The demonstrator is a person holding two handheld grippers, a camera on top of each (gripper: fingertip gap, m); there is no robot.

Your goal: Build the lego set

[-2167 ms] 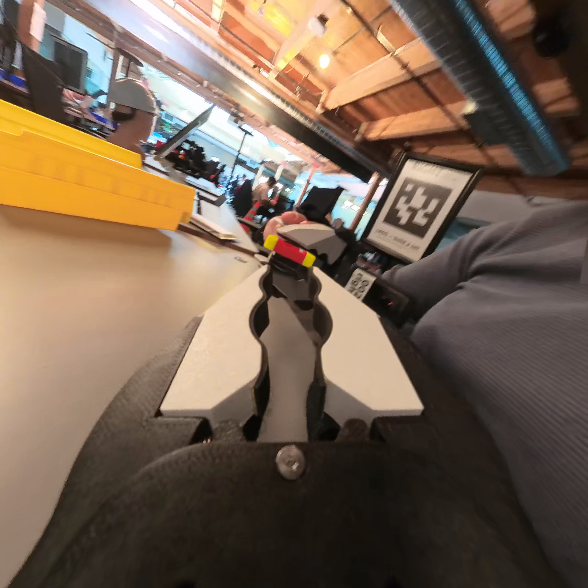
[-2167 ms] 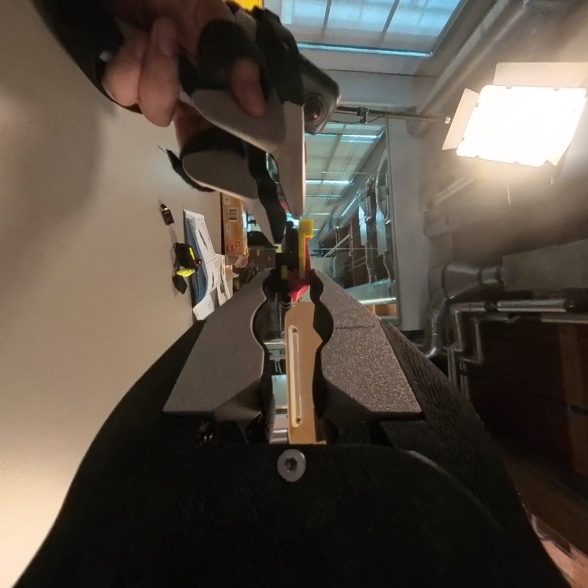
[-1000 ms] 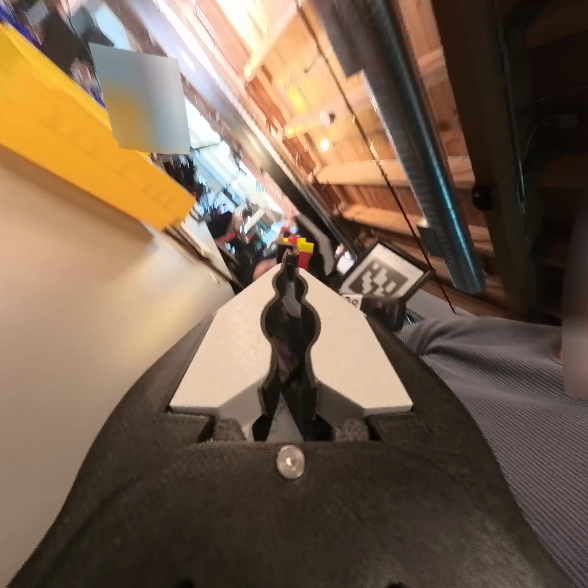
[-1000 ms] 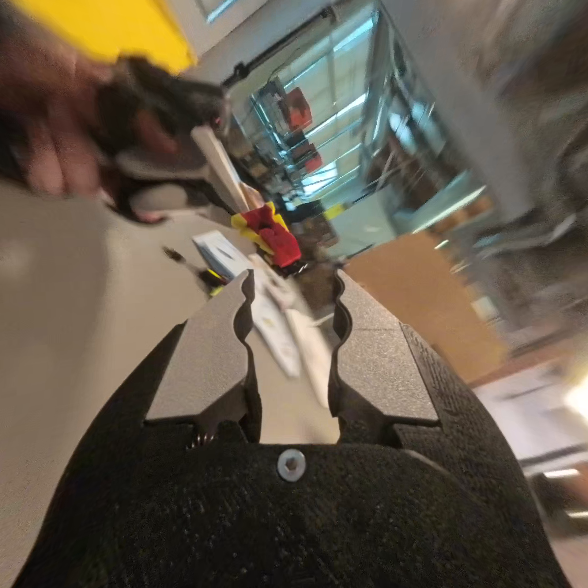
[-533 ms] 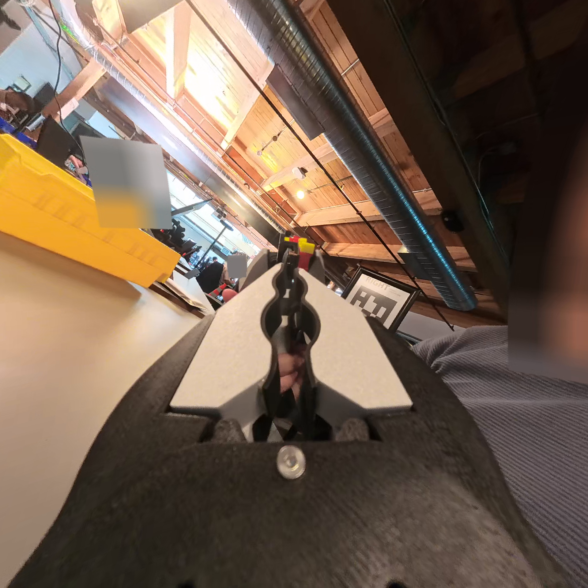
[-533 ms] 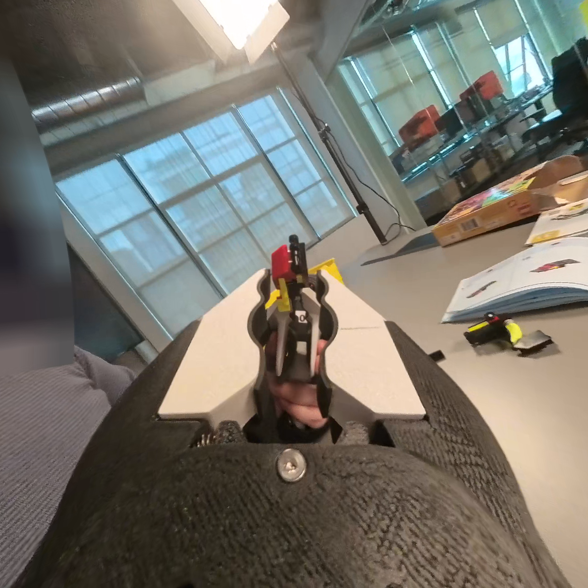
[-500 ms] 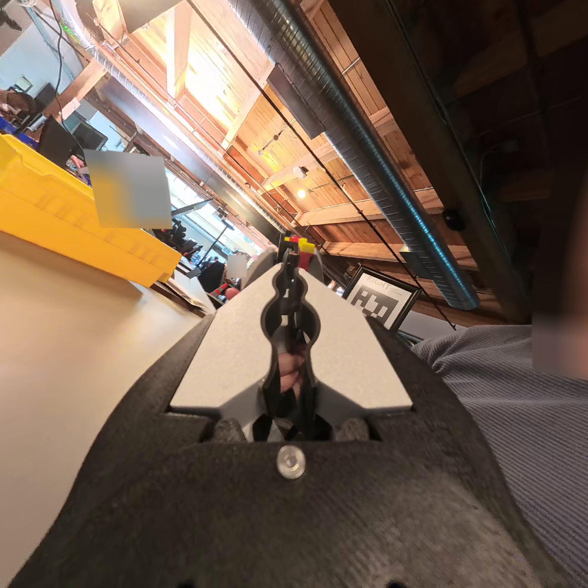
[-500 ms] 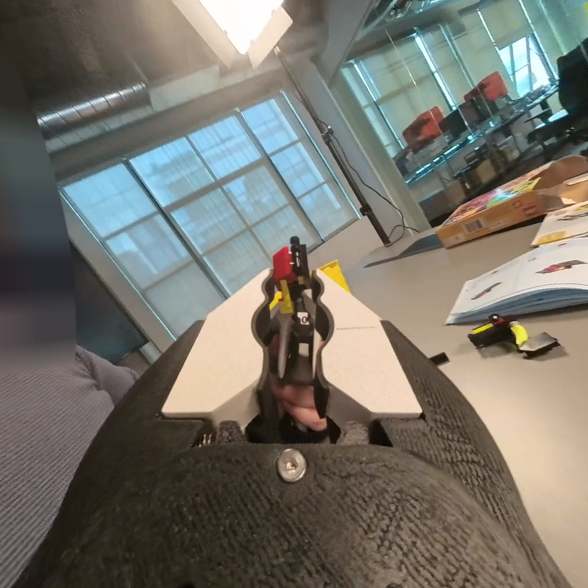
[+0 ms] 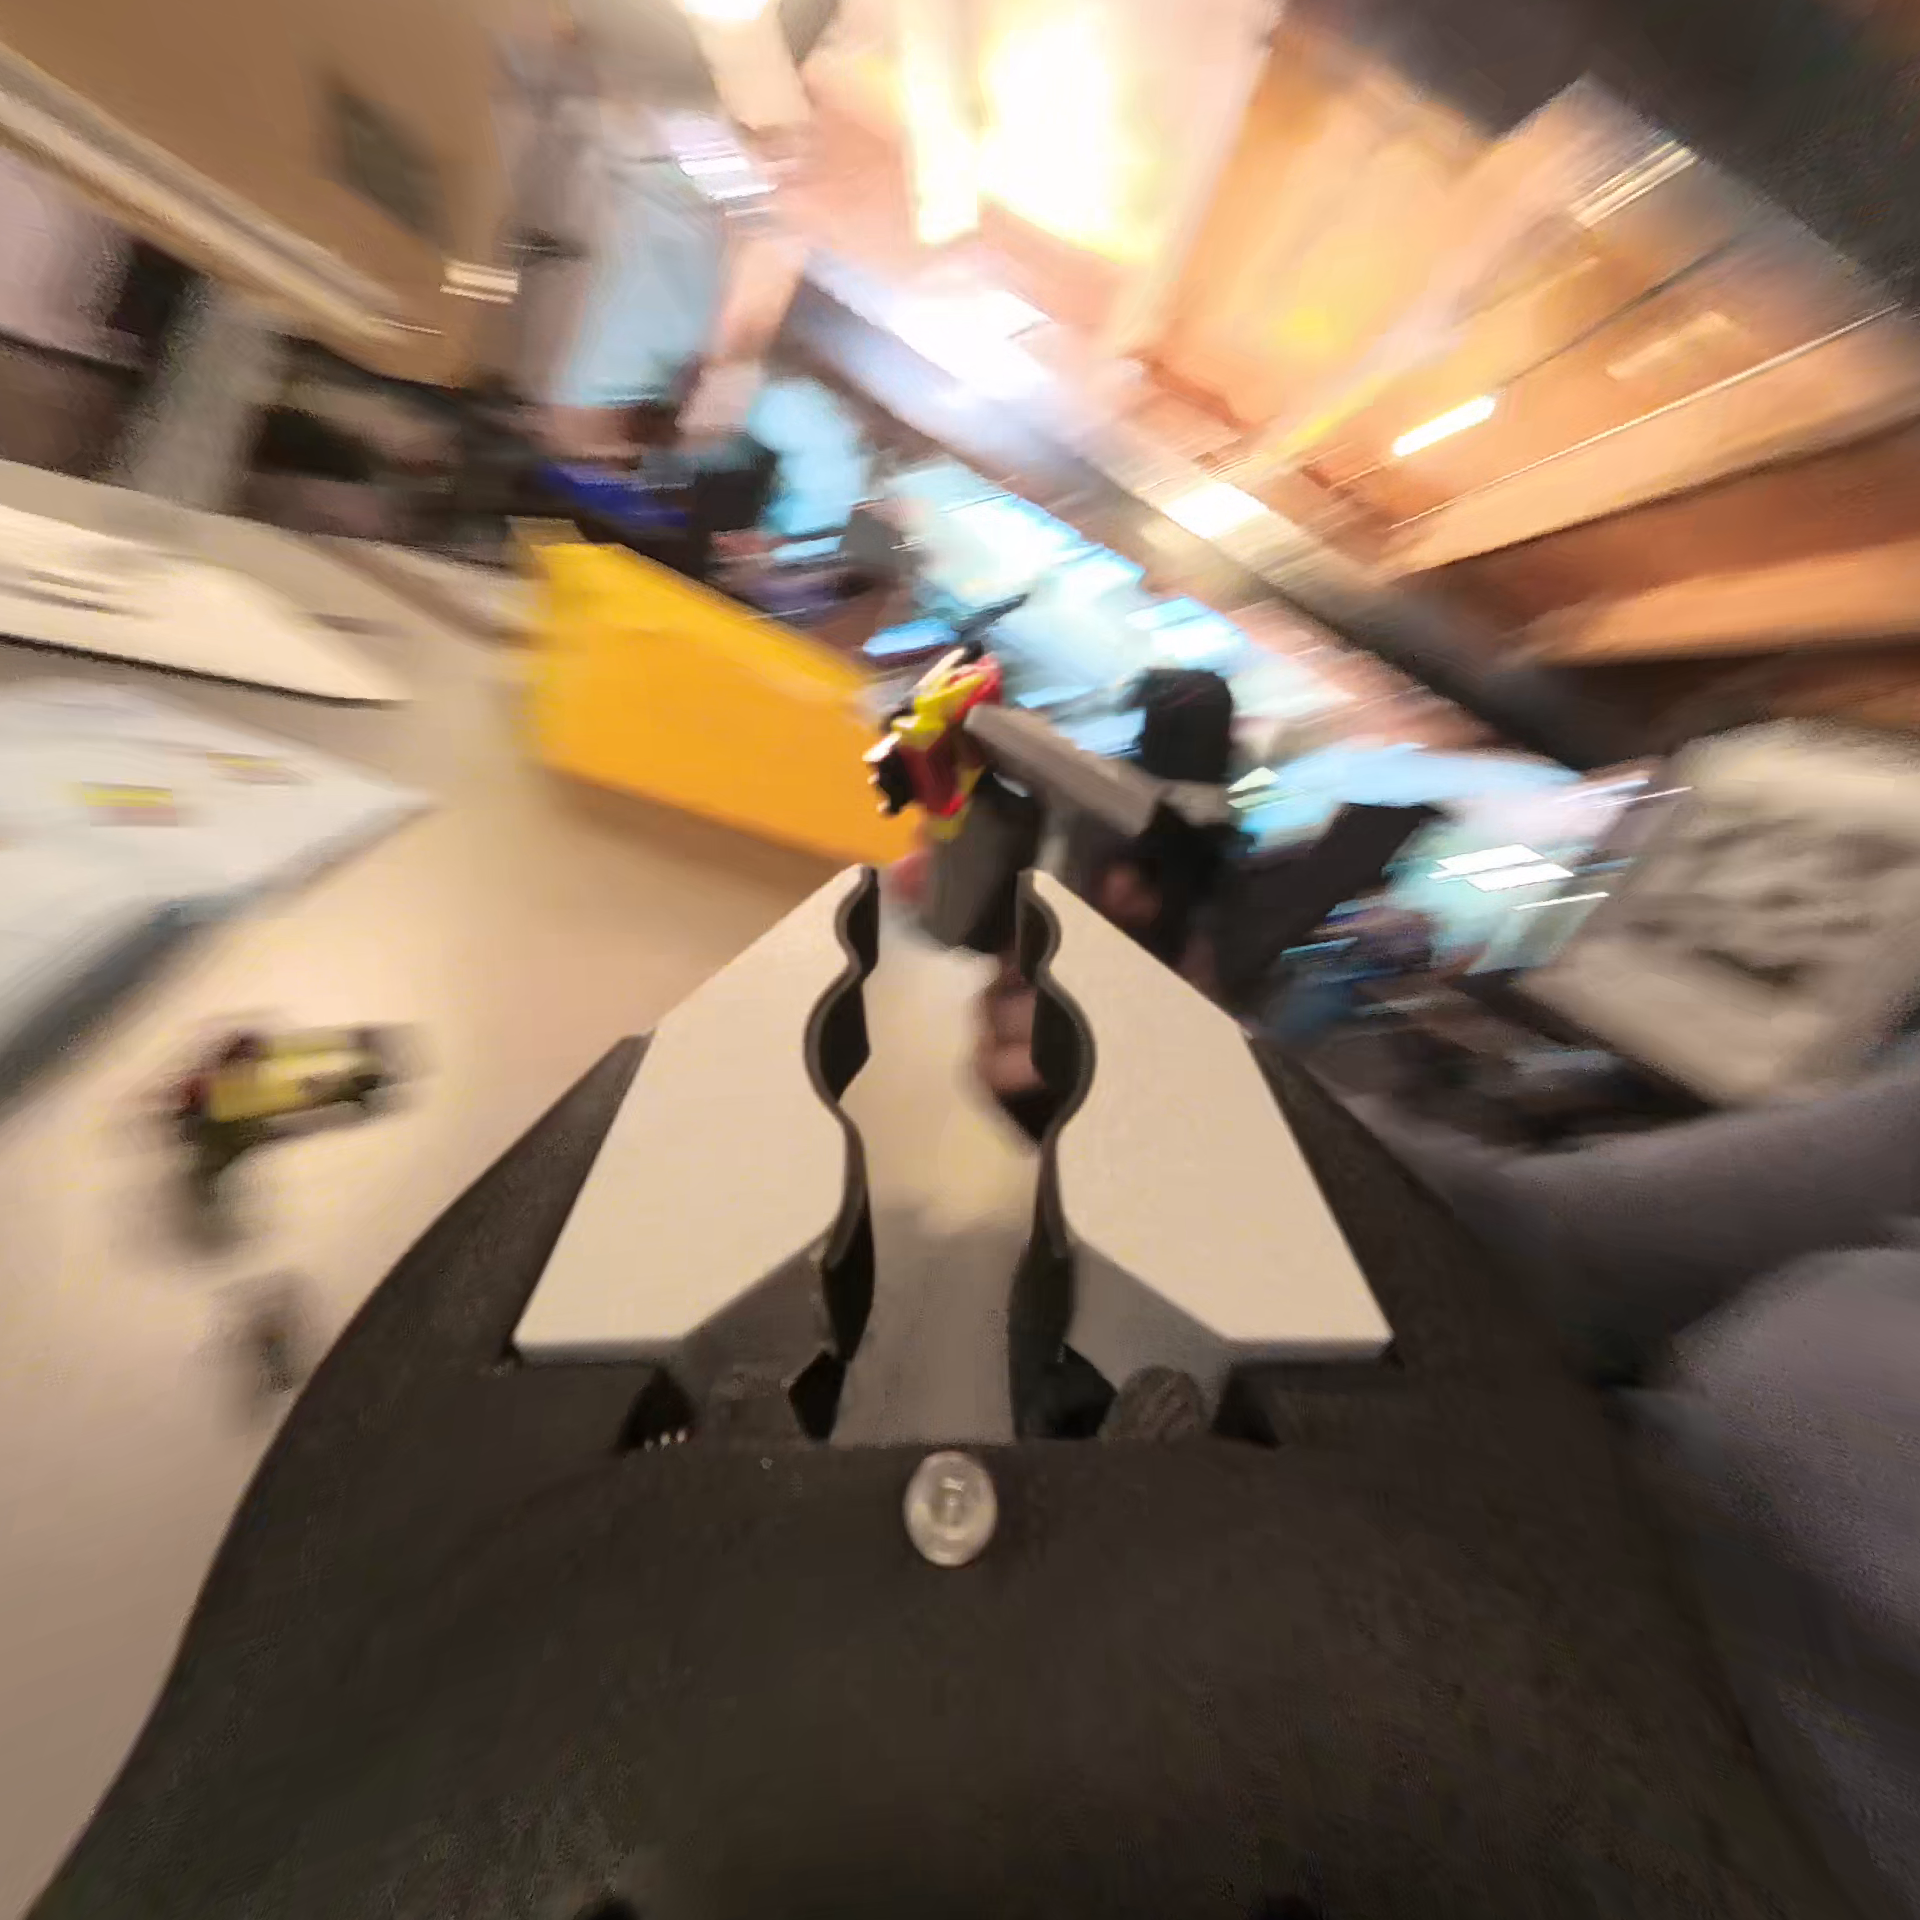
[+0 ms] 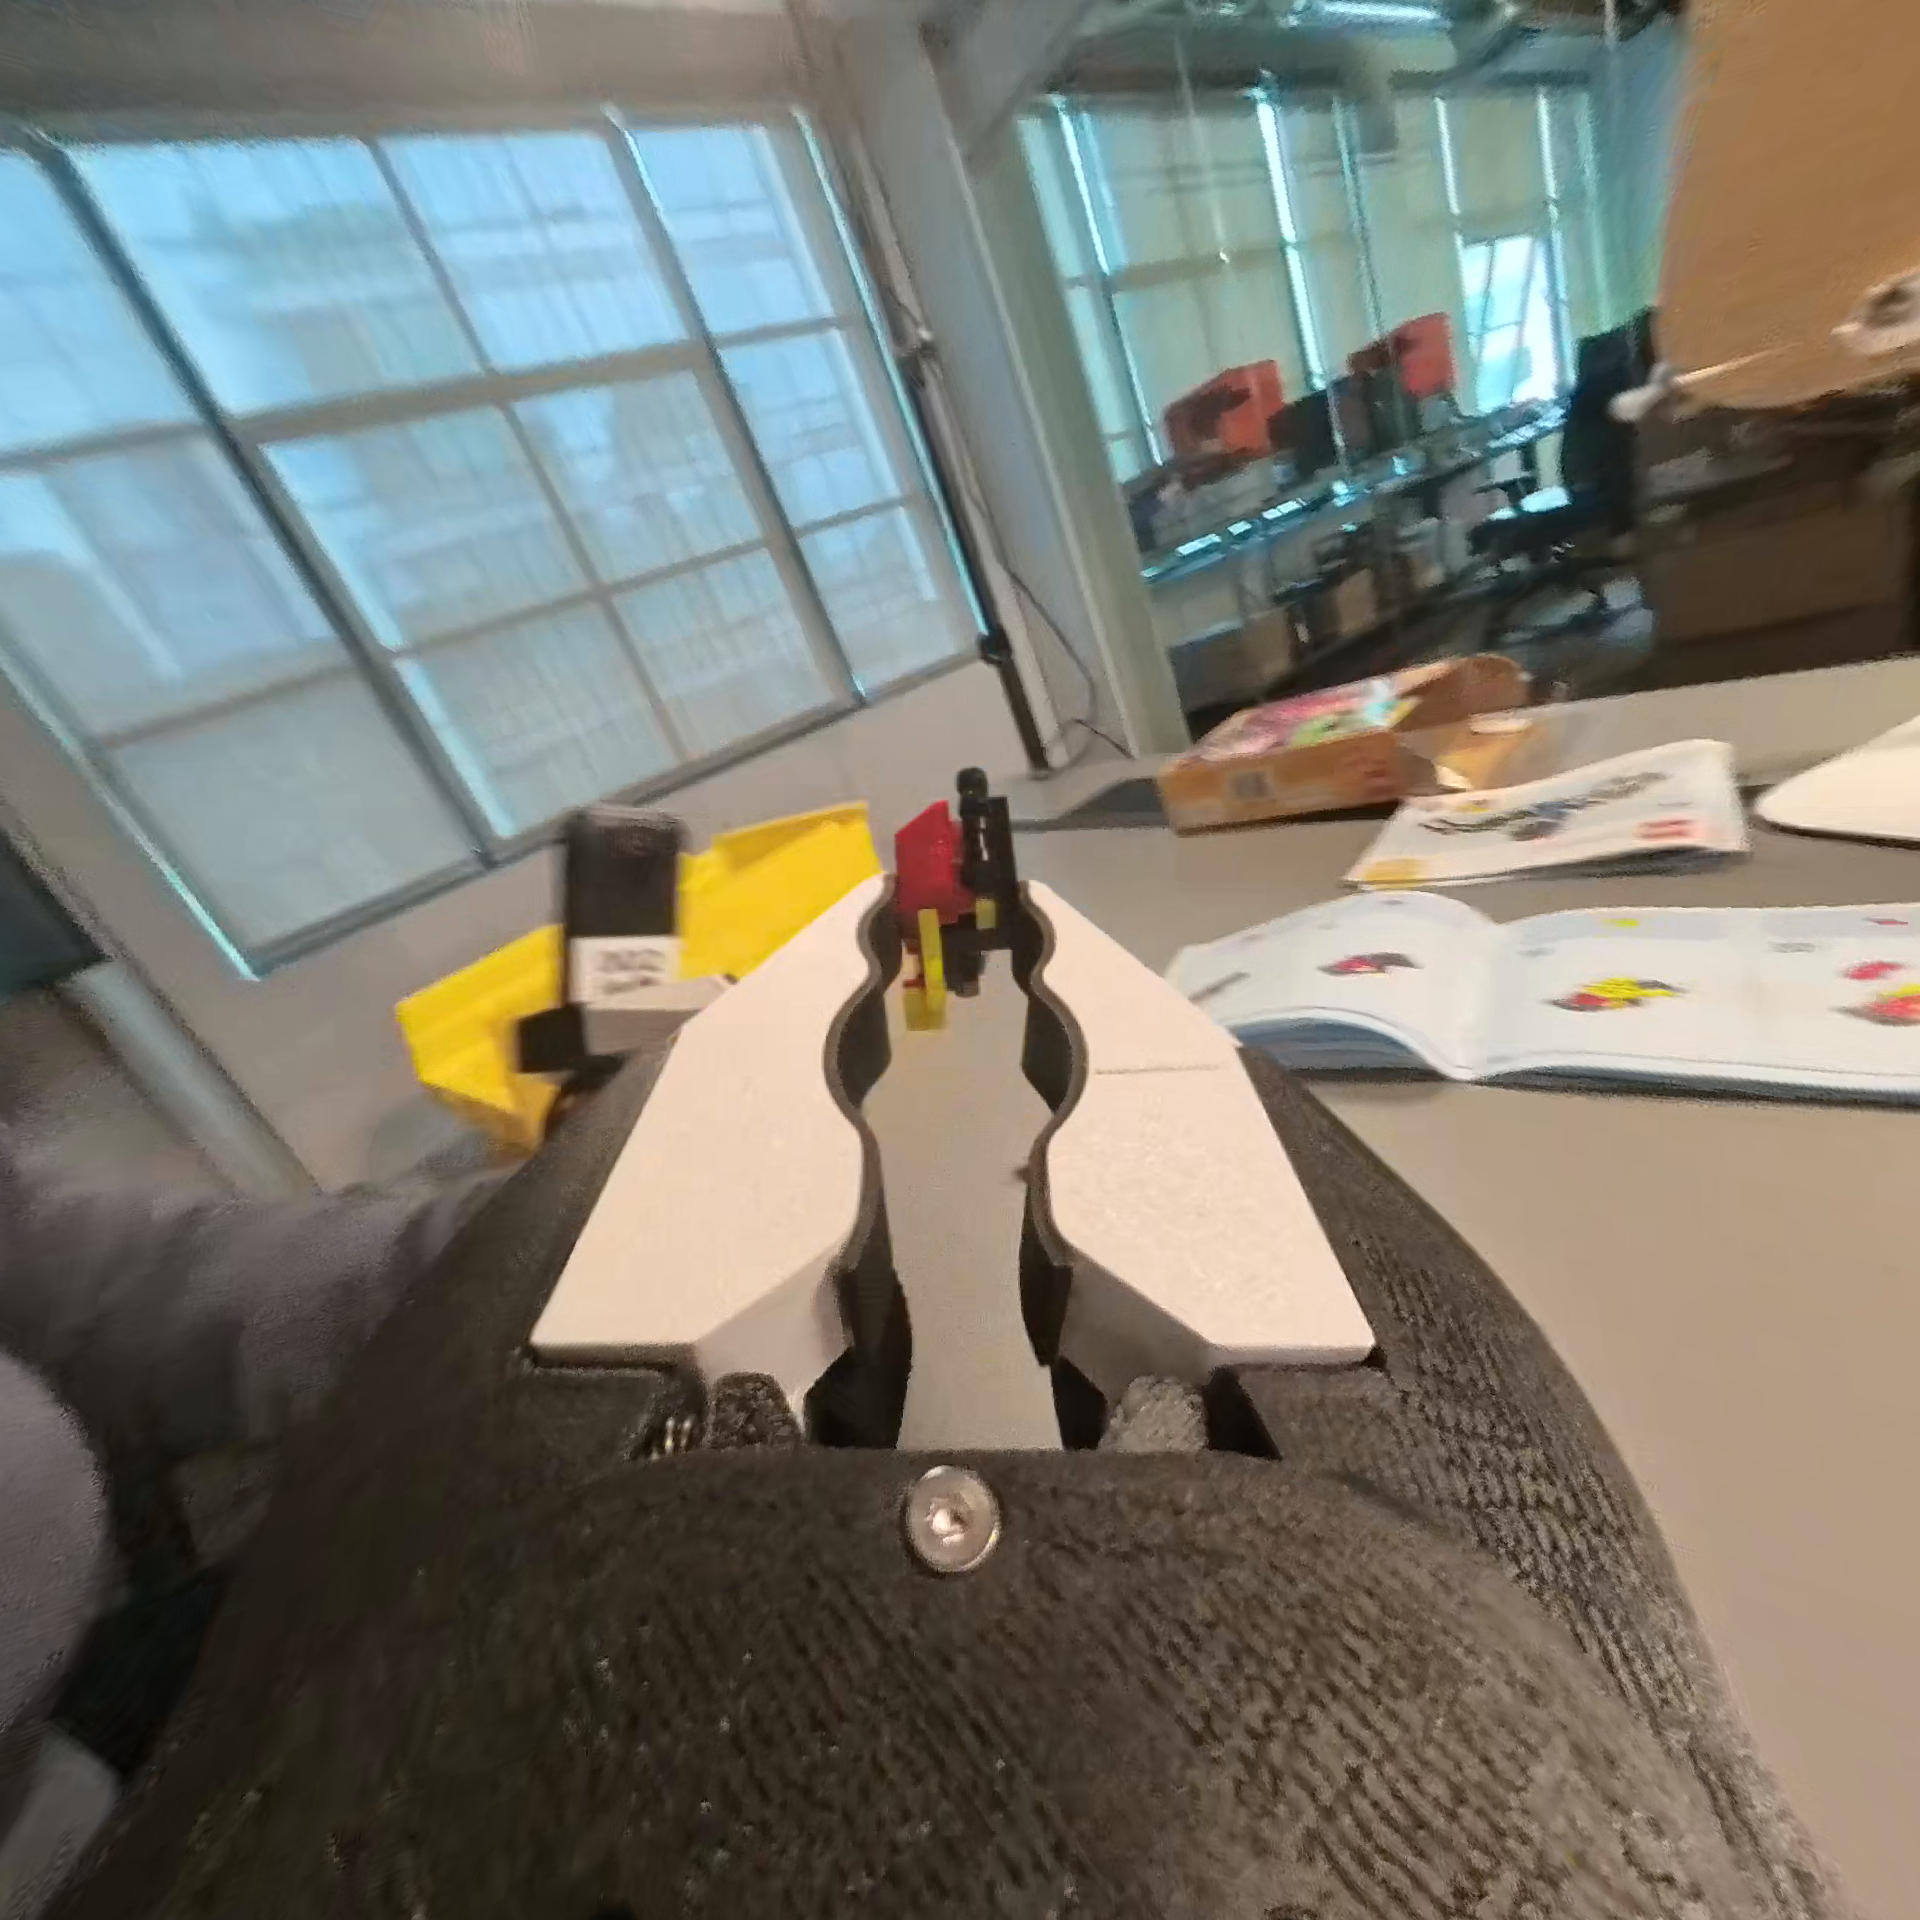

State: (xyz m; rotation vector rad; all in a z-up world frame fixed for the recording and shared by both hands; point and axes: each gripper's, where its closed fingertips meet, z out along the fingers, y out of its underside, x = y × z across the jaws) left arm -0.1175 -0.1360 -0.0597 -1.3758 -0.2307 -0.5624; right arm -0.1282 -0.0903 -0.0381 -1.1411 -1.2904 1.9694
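Observation:
A small red, yellow and black lego assembly sits between the tips of my right gripper, which is shut on it and holds it above the grey table. In the blurred left wrist view the same assembly shows at the tip of the right gripper's grey fingers, just beyond my left gripper. My left gripper is open and empty, its jaws apart. A second small yellow and black lego piece lies on the table to the left.
An open instruction booklet lies on the right, a second booklet and a cardboard box behind it. A yellow bin stands at the left, a black block with a white label before it. A grey sleeve is near left. Spacing between my two grippers at the tips: around 5 cm.
My left gripper has let go of the lego assembly, opened and swung away fast. My right gripper keeps hold of the assembly and has tilted down toward the table.

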